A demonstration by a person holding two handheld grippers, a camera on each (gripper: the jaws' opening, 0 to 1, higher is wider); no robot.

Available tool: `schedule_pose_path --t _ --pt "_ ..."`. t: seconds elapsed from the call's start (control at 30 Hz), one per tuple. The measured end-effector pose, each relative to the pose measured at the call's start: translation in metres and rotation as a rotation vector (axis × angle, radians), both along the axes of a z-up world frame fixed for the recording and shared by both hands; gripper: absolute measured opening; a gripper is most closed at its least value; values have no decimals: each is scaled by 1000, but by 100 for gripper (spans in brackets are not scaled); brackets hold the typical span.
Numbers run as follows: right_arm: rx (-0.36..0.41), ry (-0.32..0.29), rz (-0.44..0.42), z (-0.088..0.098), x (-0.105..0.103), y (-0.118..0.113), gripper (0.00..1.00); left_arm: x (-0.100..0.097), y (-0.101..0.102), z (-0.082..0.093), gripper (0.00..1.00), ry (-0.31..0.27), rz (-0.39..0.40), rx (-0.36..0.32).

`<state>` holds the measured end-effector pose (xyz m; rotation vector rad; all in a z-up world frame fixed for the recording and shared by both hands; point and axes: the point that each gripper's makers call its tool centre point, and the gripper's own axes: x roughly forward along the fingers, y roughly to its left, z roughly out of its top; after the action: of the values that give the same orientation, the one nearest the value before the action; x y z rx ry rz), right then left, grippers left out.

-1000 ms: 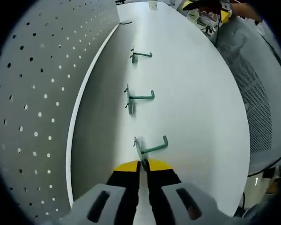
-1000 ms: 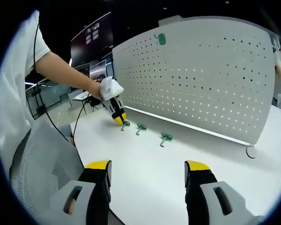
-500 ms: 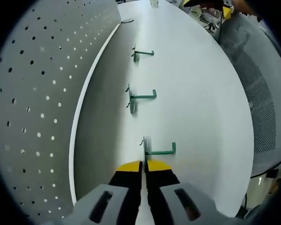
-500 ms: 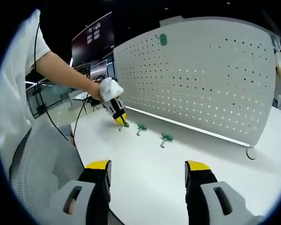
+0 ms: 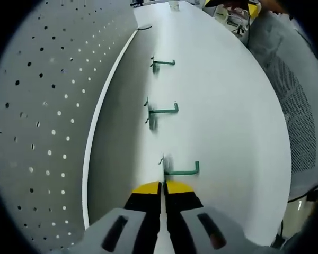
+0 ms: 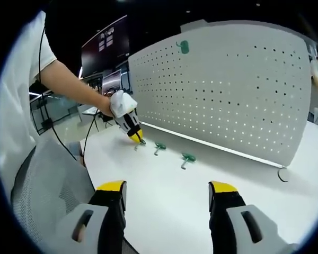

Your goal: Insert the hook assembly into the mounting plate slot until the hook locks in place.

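In the left gripper view, the left gripper (image 5: 162,186) has its jaws pressed together just behind the nearest green hook (image 5: 179,169) on the white desk (image 5: 228,116); whether they pinch its plate is hidden. Two more hooks (image 5: 160,110) lie beyond, beside the pegboard (image 5: 42,106). In the right gripper view, the right gripper (image 6: 165,189) hangs with jaws wide apart, holding nothing, well away from the hooks.

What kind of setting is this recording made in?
Probably an office or lab test bench: a white table backed by a standing perforated panel, a mesh-backed office chair beside it, and dark display screens behind.
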<state>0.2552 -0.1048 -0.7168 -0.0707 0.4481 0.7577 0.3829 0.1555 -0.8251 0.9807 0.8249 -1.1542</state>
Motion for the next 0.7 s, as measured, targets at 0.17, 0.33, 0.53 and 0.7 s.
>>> schedule_pose_path --t 0.17,0.33,0.53,0.7 --pt "11 -5 -7 2 1 -1 61 1 -5 9 1 -5 23 -53" --pt "5 -10 -2 1 1 0 61 0 -11 15 1 -20 31 -89" --pt "-3 -2 -7 -1 2 -2 62 1 -20 30 1 -45 52 -155" --pt "-13 -1 0 -2 1 -1 62 3 -21 37 1 -53 82 -196"
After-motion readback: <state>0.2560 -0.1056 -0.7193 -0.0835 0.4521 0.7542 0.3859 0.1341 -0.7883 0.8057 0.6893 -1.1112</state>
